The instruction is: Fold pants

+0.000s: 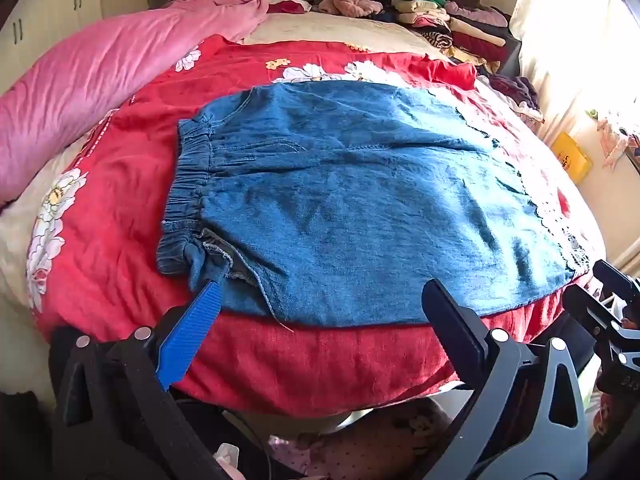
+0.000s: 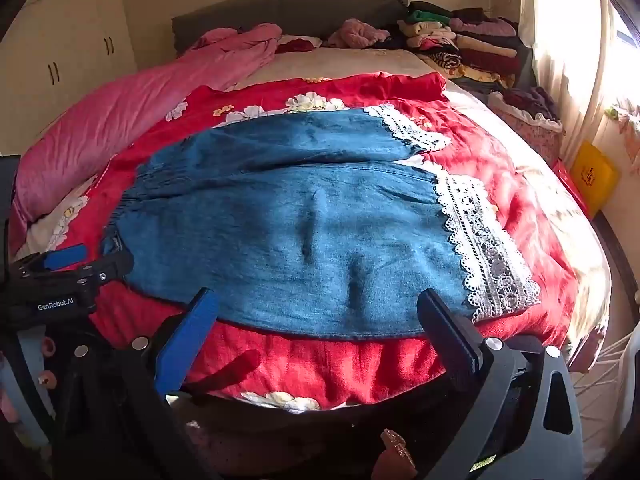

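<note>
Both wrist views angle down at pants (image 1: 360,200).

A pink quilt (image 1: 100,80) is lying bunched along the left, and stacked folded clothes (image 2: 460,44) are sitting far right by the grey headboard (image 2: 288,8).

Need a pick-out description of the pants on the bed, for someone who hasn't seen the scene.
Start at the bed with the red floral bedspread and a pink quilt along its left side. Spread flat in the middle of the red cover are the blue denim pants. Gathered elastic waistband at the left, white lace trim on the leg hems at the right; the other clothes sit stacked by the headboard.
</note>
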Demonstrator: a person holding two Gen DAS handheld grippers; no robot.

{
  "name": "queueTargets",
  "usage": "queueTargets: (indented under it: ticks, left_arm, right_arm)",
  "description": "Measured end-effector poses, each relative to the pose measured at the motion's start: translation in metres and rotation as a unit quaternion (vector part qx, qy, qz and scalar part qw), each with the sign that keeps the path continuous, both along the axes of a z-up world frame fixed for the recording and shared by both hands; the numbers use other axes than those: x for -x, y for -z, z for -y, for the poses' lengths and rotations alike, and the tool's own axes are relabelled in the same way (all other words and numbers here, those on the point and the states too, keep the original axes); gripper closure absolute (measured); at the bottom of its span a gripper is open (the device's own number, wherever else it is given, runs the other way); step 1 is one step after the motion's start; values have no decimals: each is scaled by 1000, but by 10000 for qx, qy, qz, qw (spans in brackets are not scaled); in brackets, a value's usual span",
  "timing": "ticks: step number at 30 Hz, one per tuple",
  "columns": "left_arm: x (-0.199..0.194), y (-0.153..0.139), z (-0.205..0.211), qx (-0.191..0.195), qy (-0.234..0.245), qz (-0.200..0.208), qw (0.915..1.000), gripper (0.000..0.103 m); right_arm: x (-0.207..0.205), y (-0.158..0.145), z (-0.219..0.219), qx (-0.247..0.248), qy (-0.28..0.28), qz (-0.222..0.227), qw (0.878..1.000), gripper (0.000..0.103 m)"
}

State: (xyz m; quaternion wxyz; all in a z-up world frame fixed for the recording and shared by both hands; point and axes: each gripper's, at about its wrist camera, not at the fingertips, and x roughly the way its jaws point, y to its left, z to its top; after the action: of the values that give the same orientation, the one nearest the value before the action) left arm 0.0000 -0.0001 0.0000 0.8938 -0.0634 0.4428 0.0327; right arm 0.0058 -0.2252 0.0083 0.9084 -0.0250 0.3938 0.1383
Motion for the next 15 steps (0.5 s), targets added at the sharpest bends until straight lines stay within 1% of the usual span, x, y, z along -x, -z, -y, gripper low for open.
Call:
queueTargets:
  ticks: [4, 5, 8, 9, 15]
  left_arm:
    - [-2, 1, 0, -27, -15, -17, 10000, 9]
    - [-2, -2, 5, -36, -14, -9, 10000, 9]
    - [0, -5, 3, -24, -3, 41, 10000, 8]
    - [0, -6, 3, -39, 11, 59, 10000, 9]
    - [0, -7, 1, -56, 33, 88, 9999, 9]
  right_arm:
    - [1, -2, 2, -2, 9, 21, 10000, 4]
    - [1, -2, 1, 5, 14, 32, 10000, 4]
    - [2, -3, -1, 22, 25, 32, 10000, 4]
    - [1, -6, 2, -45, 8, 26, 10000, 4]
    - [5, -8, -8, -13, -16, 35, 10000, 4]
